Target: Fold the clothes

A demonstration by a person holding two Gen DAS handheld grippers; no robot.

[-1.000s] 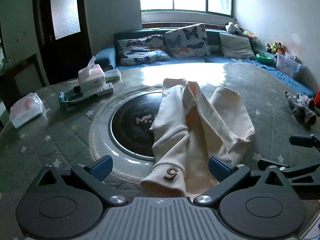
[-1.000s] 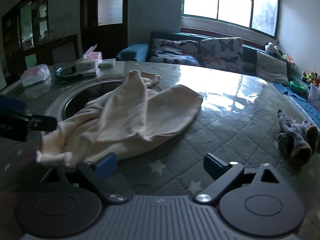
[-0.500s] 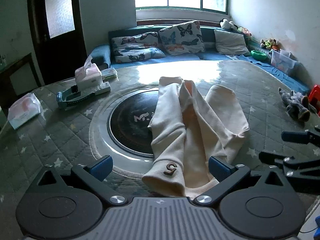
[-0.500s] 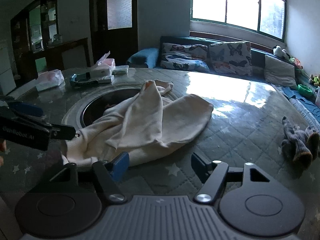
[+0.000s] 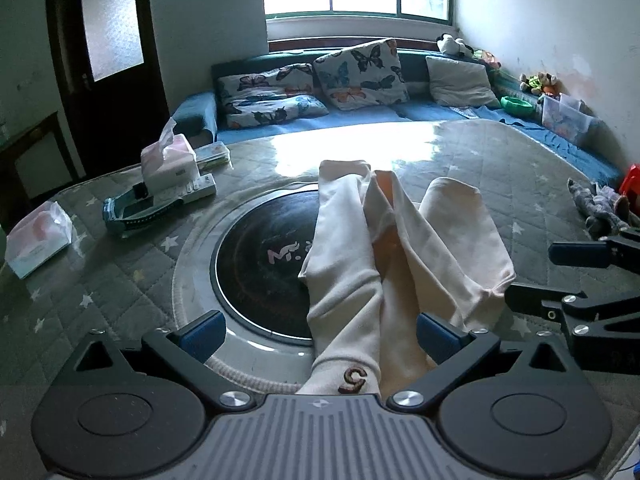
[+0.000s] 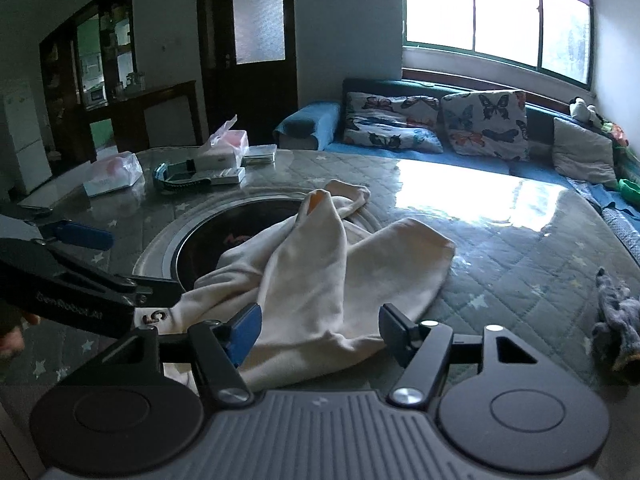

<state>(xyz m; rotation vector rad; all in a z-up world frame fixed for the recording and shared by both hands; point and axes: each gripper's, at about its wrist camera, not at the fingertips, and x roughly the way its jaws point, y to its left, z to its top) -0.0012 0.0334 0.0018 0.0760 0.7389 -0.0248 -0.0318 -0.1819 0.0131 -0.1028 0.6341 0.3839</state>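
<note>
A cream garment (image 5: 384, 264) with a small brown "5" patch (image 5: 353, 380) lies crumpled on the quilted round table (image 5: 120, 280), partly over the black centre disc (image 5: 264, 264). My left gripper (image 5: 316, 330) is open, its near hem between the fingers. My right gripper (image 6: 320, 326) is open, with the garment's (image 6: 320, 272) near edge between its fingers. The right gripper also shows at the right of the left wrist view (image 5: 576, 280). The left gripper shows at the left of the right wrist view (image 6: 80, 280).
Tissue boxes (image 5: 168, 160), (image 5: 36, 240), a remote and a teal tray (image 5: 132, 212) sit at the table's far left. A grey soft toy (image 5: 600, 212) lies at the right. A sofa with butterfly cushions (image 5: 356, 76) stands beyond the table.
Both grippers have moved forward and closer to the garment's near edge. The right gripper's jaws have narrowed somewhat. The garment has barely moved.
</note>
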